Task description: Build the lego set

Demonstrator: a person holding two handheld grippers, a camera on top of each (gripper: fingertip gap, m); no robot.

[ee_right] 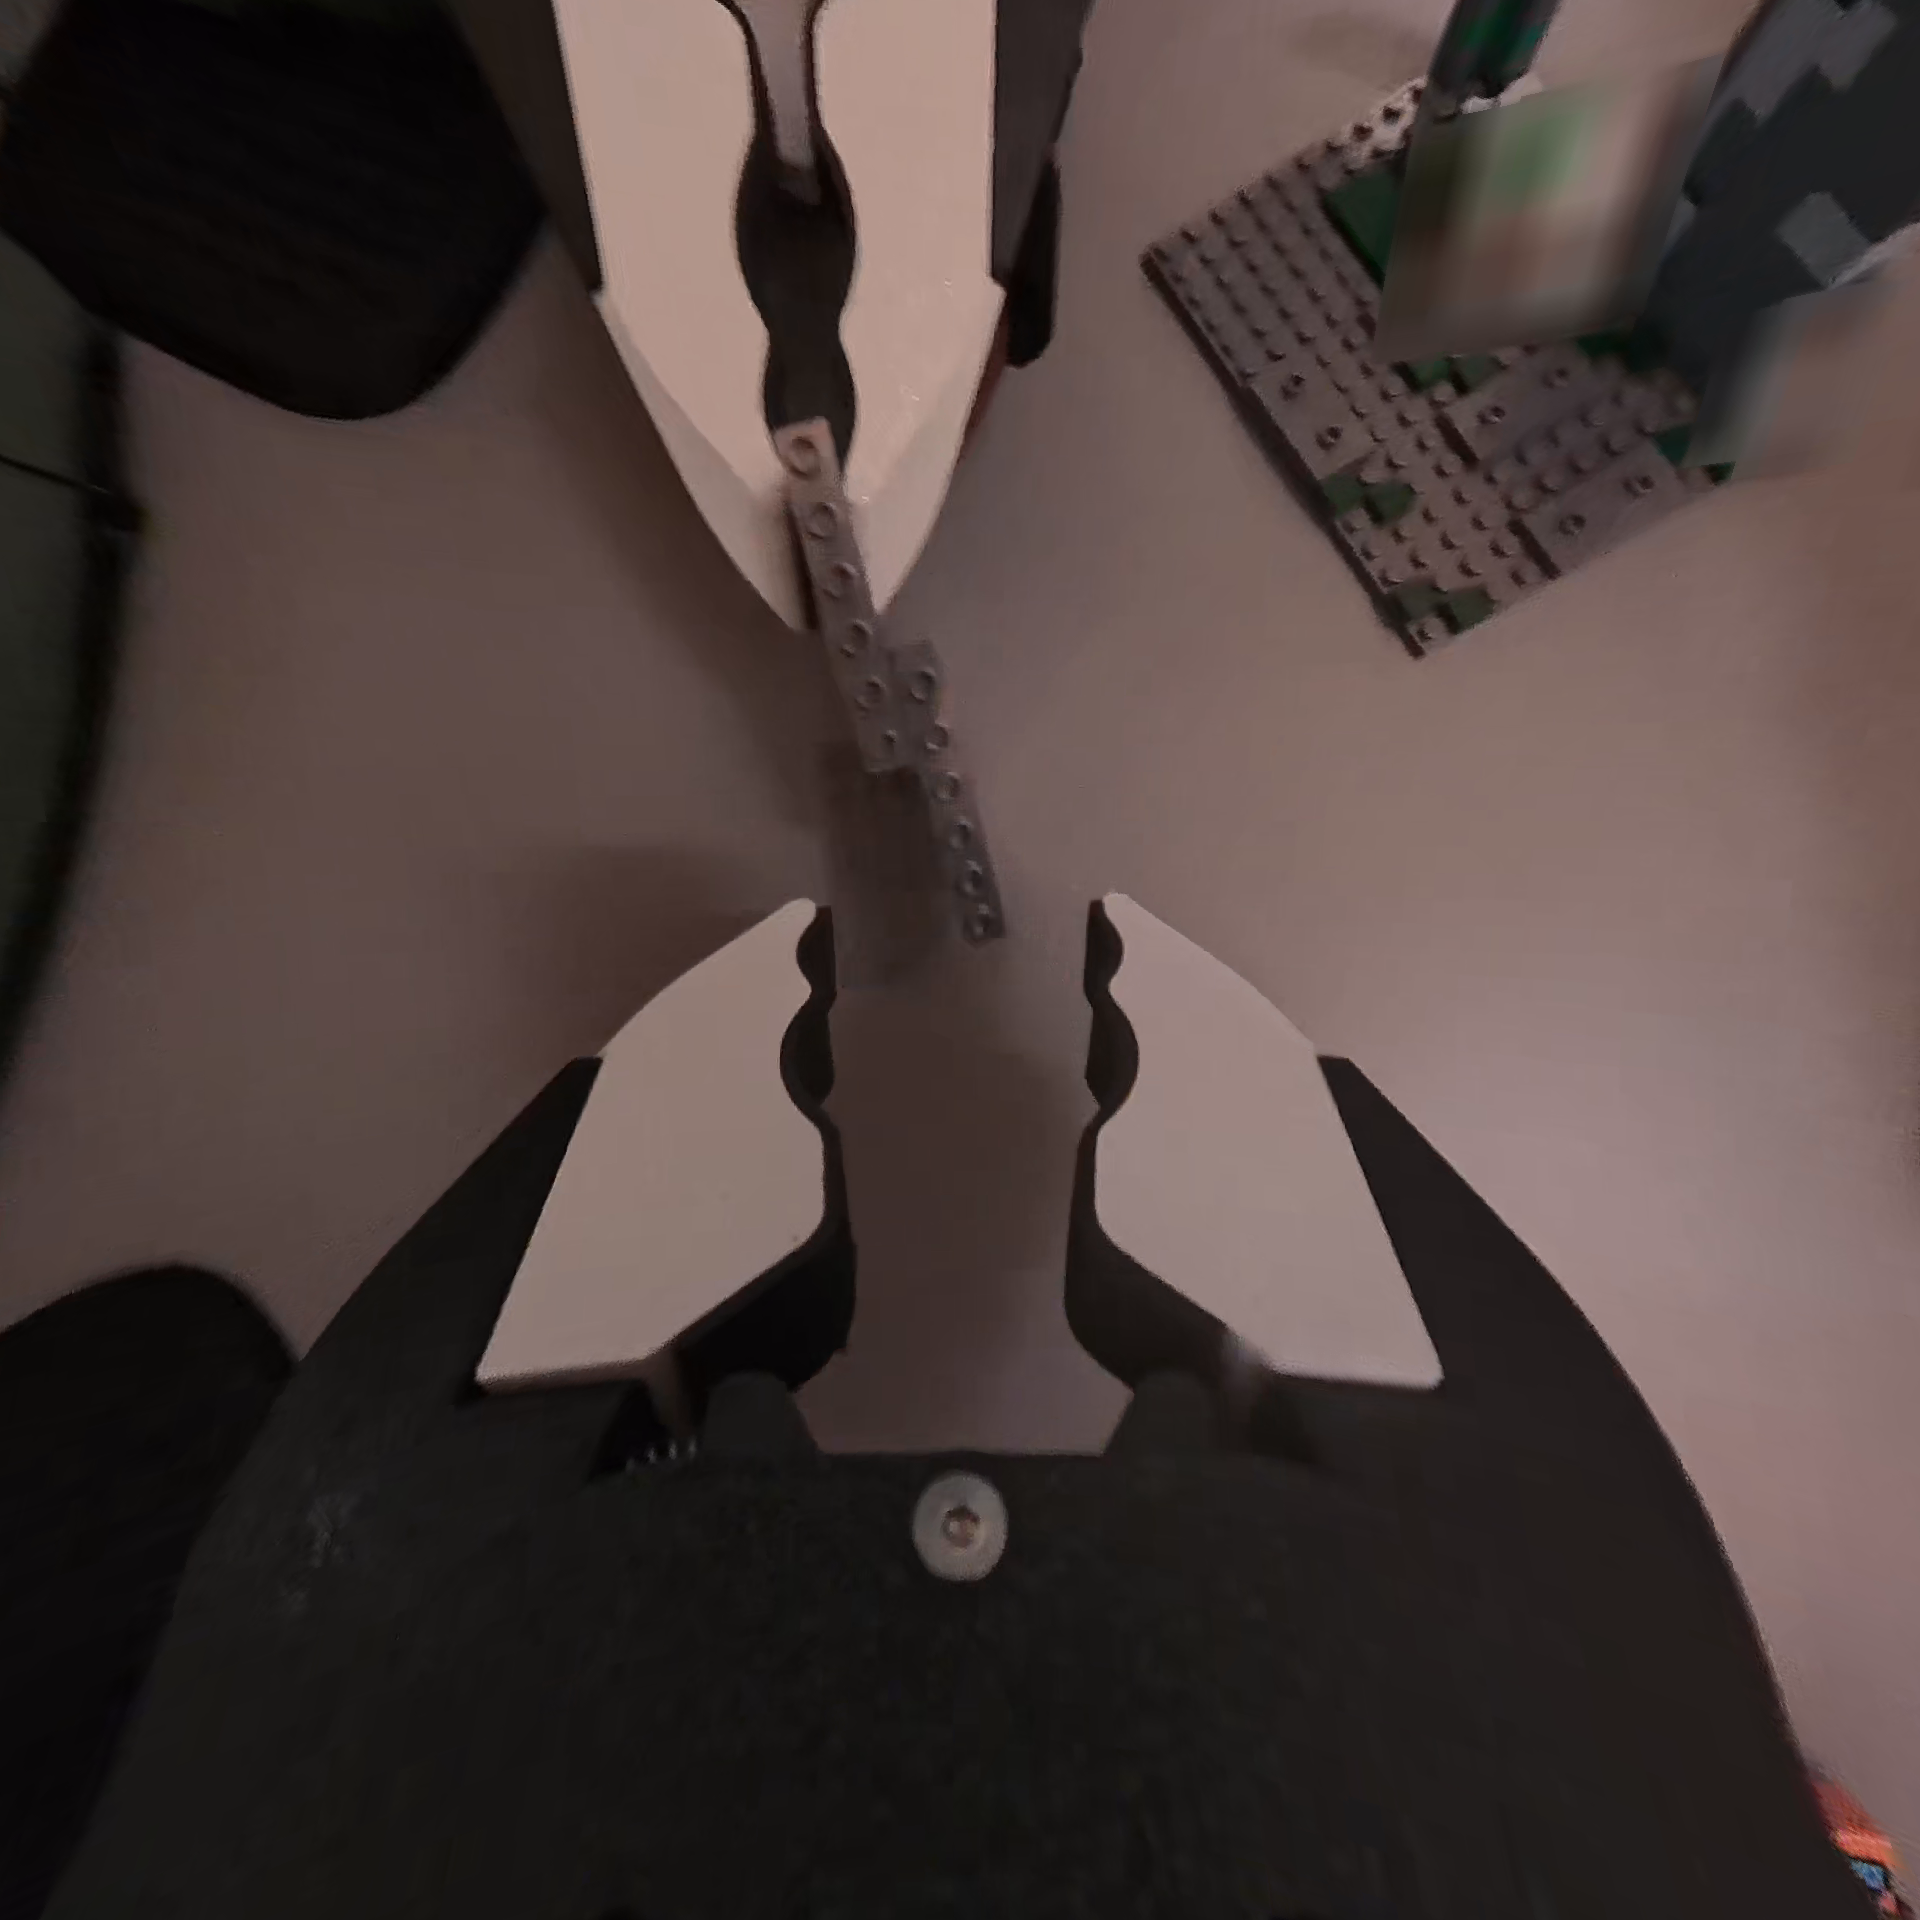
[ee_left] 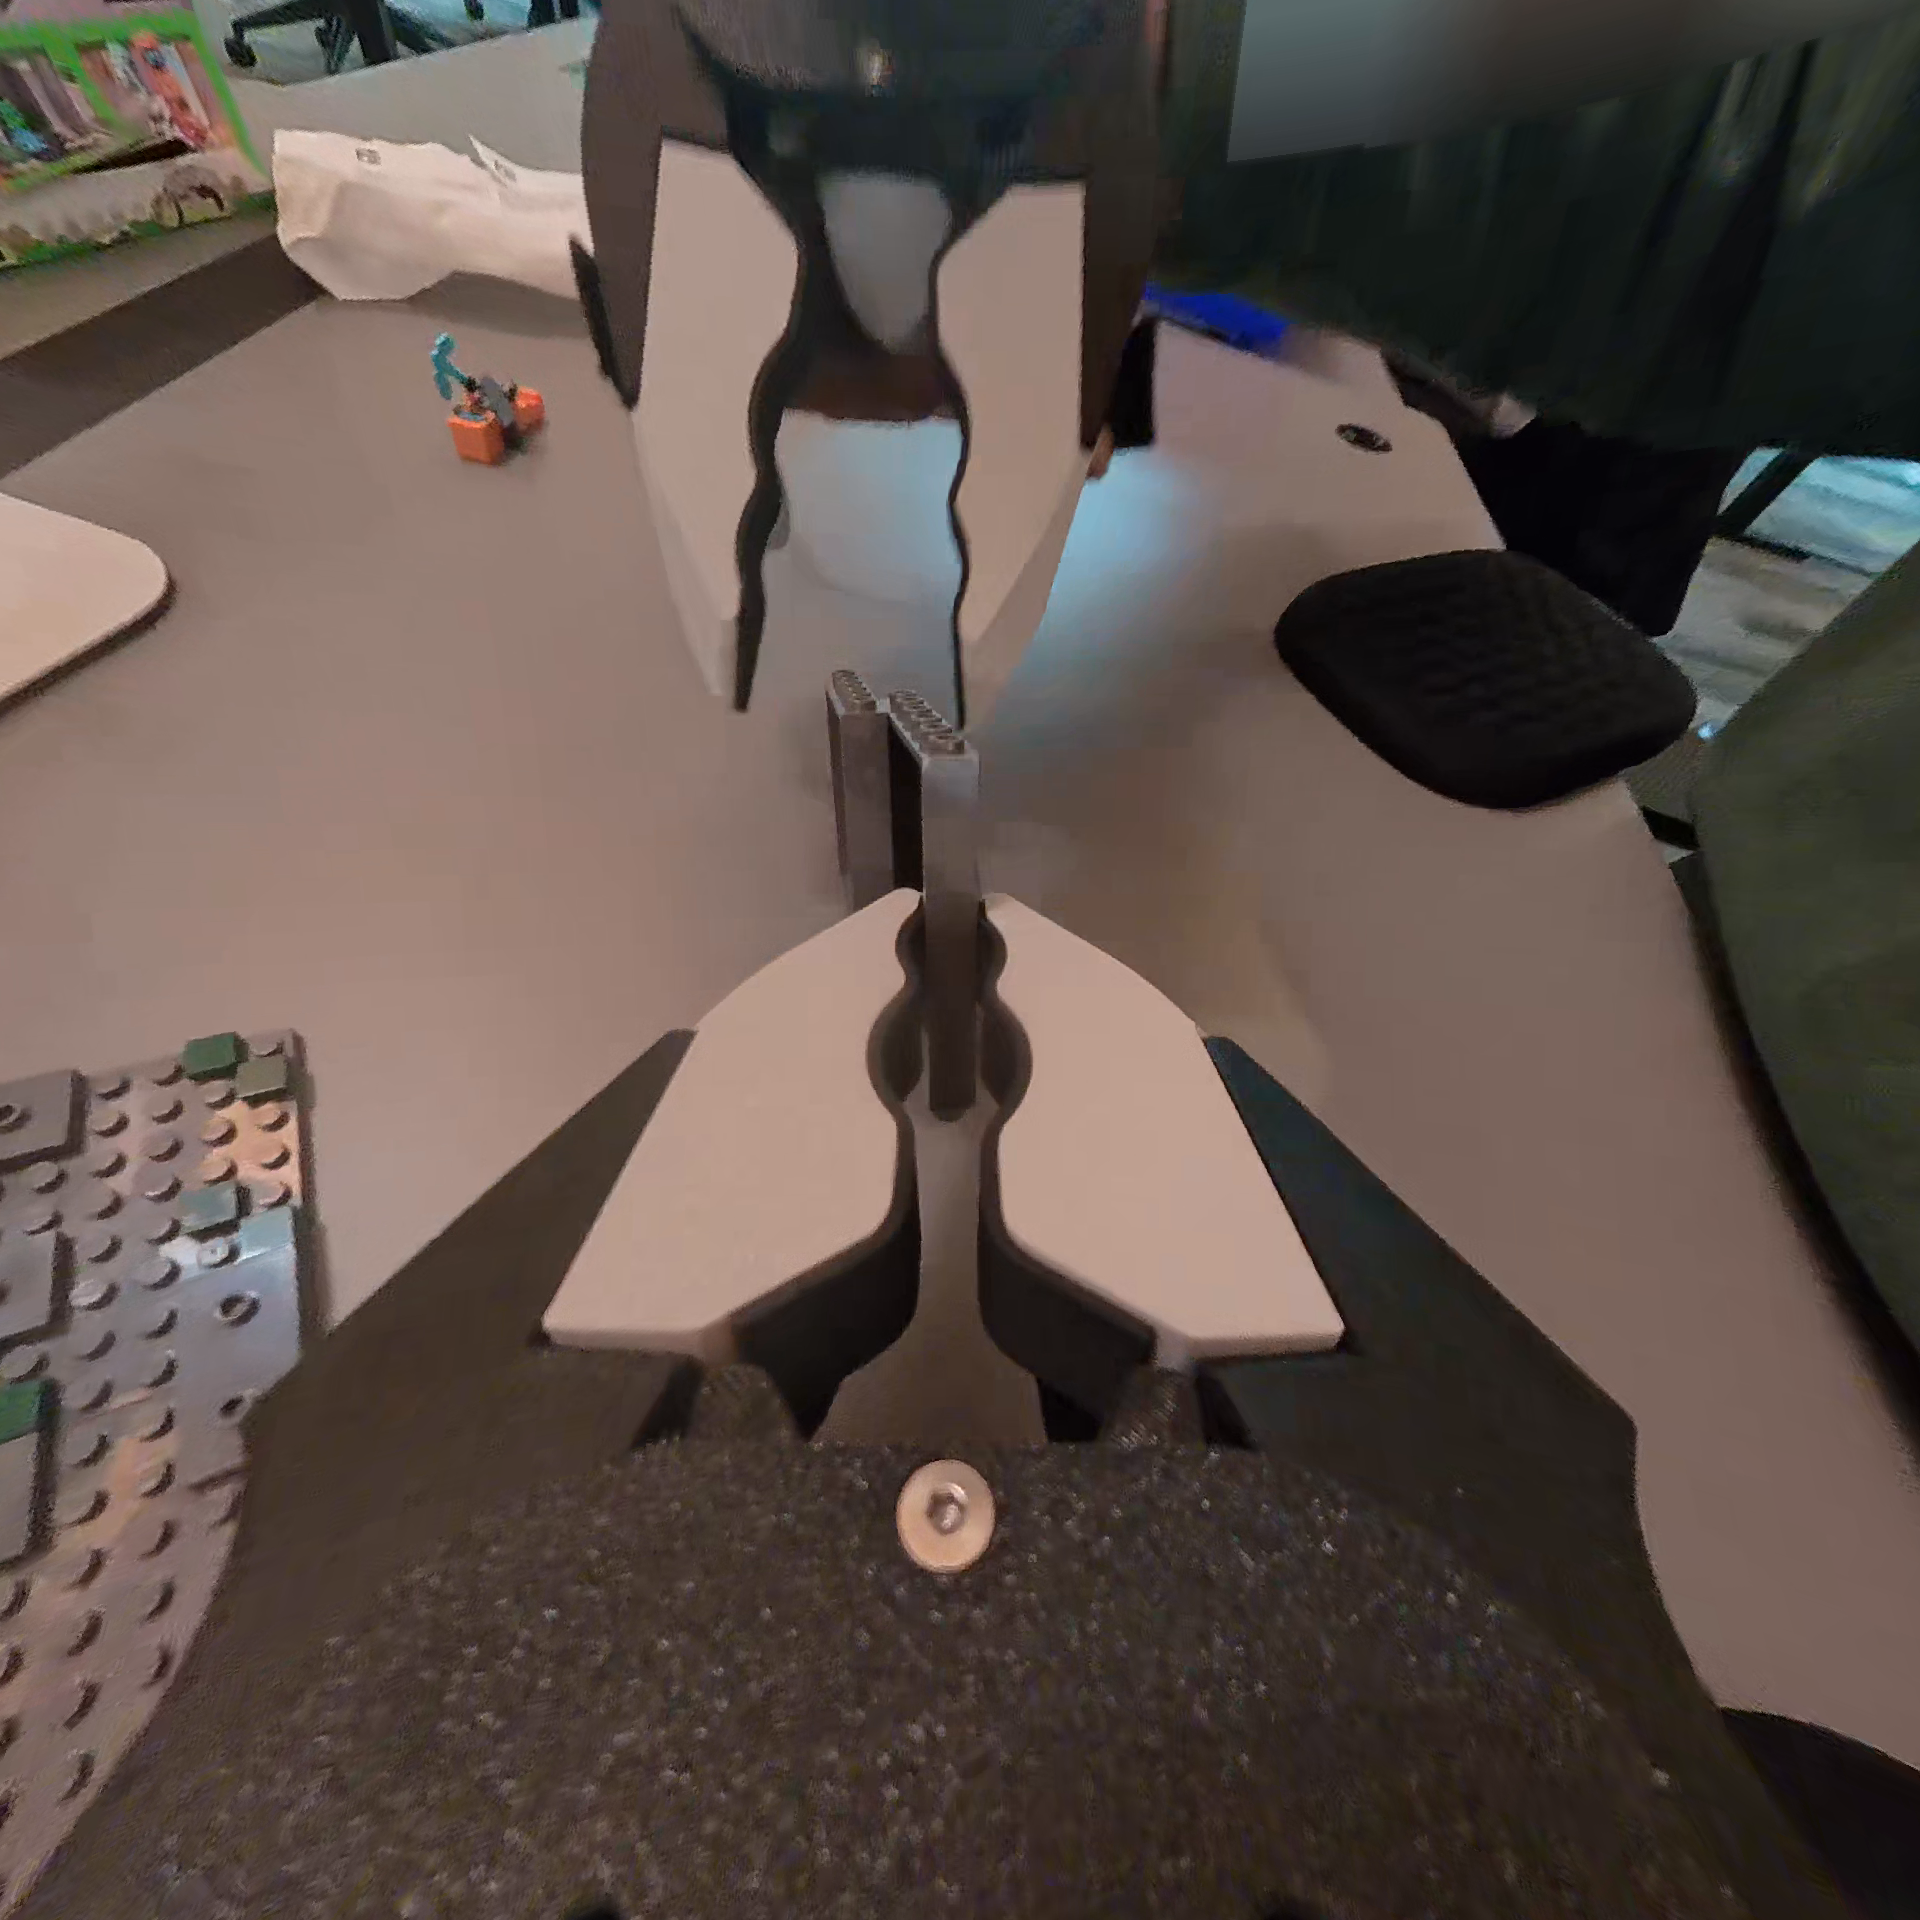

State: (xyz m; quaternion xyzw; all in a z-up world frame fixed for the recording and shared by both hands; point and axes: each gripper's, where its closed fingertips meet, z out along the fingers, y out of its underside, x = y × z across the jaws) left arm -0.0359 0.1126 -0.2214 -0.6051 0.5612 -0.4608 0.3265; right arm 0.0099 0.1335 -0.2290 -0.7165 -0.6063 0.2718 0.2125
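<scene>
My left gripper (ee_left: 951, 902) is shut on one end of a long grey studded plate (ee_left: 951, 821) and holds it on edge above the table. In the right wrist view a second grey plate (ee_right: 966, 842) is joined to the first plate (ee_right: 831, 561) with a short overlap, and the left gripper (ee_right: 844, 615) comes in from the top. My right gripper (ee_right: 961, 902) is open and empty, with the free end of the plates just past its fingertips. In the left wrist view the right gripper (ee_left: 852, 707) hangs open over the plates' far end.
A grey baseplate (ee_left: 156, 1247) with green tiles lies at the left; in the right wrist view this baseplate (ee_right: 1382, 436) is at the upper right. A small orange build (ee_left: 494, 407), a white bag (ee_left: 416, 218) and a set box (ee_left: 104, 125) lie beyond. A black armrest pad (ee_left: 1486, 675) borders the table's right edge. From the right gripper's tips to the small orange build (ee_left: 494, 407) is close to 20 cm.
</scene>
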